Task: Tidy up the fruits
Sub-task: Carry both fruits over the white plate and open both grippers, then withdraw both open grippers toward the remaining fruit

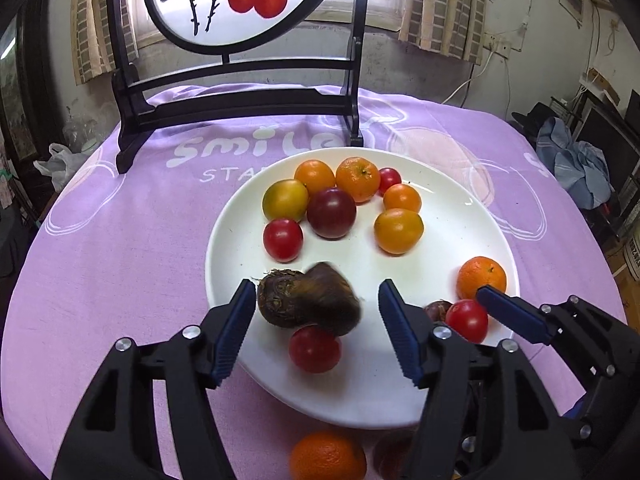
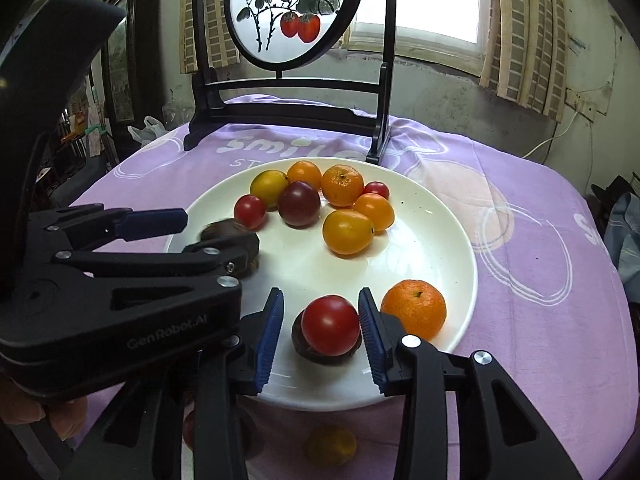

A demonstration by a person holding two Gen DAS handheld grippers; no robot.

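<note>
A white plate [image 1: 460, 236] on the purple cloth holds several tomatoes and oranges. My left gripper [image 1: 318, 306] is open, jaws either side of a blurred brown water chestnut [image 1: 308, 300] lying above a red tomato [image 1: 315, 349]. My right gripper [image 2: 321, 322] is open around a red tomato [image 2: 330, 324] that sits on a dark chestnut [image 2: 324, 354], next to an orange [image 2: 414, 309]. The left gripper [image 2: 182, 232] also shows in the right wrist view over the plate [image 2: 432, 240], hiding part of the brown chestnut [image 2: 224, 232].
A dark wooden stand [image 1: 240, 96] with a round painted panel stands behind the plate. An orange [image 1: 328, 458] and another fruit lie on the cloth in front of the plate. The table edge curves off left and right.
</note>
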